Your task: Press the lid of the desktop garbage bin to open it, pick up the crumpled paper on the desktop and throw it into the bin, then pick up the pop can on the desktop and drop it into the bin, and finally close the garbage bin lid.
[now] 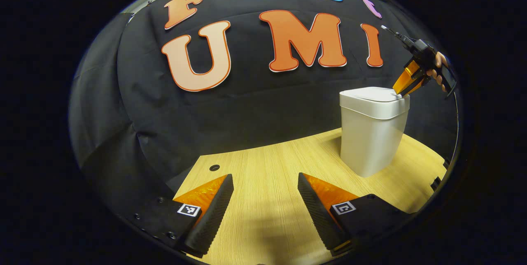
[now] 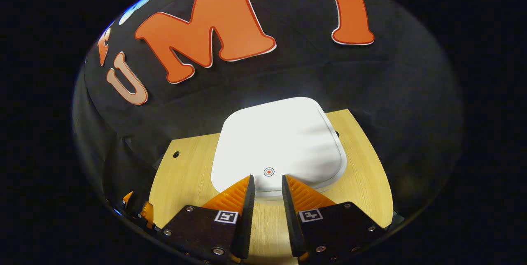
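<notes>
The white desktop bin stands on the wooden table at the right of the left gripper view, its lid down. My right gripper, held by a hand, points down with its tips at the lid's near right edge. In the right gripper view I look down on the lid. There my right gripper has only a narrow slit between its fingers, nothing in it, just short of a small red ring mark. My left gripper hovers open over bare tabletop, left of the bin.
The light wooden table has a small round hole near its back left corner. The black cloth wall hangs close behind the bin. The table's right edge runs just past the bin.
</notes>
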